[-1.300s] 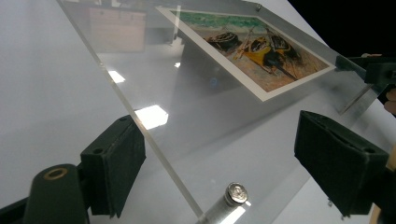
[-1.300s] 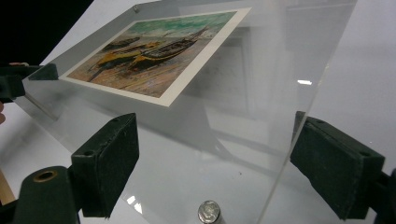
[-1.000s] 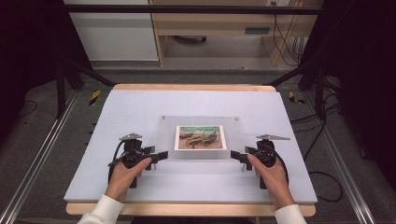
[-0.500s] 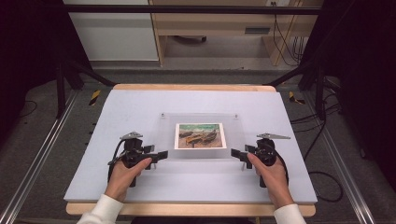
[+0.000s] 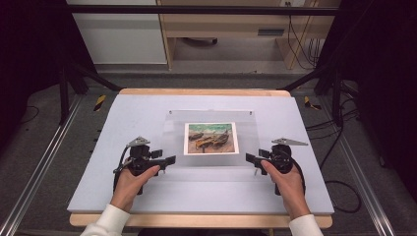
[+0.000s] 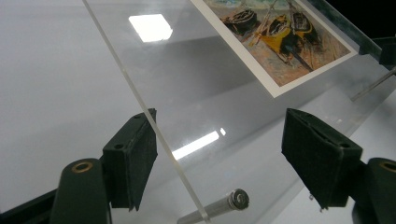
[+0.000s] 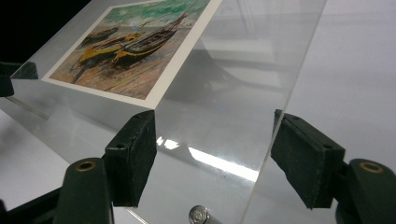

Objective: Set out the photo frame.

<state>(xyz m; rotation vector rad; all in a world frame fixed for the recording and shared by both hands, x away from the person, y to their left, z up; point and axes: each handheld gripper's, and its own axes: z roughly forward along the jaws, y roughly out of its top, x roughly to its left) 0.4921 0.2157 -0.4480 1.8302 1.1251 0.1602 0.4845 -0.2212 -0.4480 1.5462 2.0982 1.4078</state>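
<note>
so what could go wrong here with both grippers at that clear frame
1. The left gripper and right gripper both straddle edges of the clear acrylic panel with jaws open. If one shuts first, the panel could tilt or skid on the white board.
2. The panel is smooth and glossy, so the pads may slip when it is lifted.
3. The boat print lies on the panel; a tilt could slide it off centre, and the metal standoff pin might catch.

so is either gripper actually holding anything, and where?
Nothing is clamped. Both the left gripper and the right gripper stand open, each straddling a side edge of the clear acrylic frame without closing on it.
</note>
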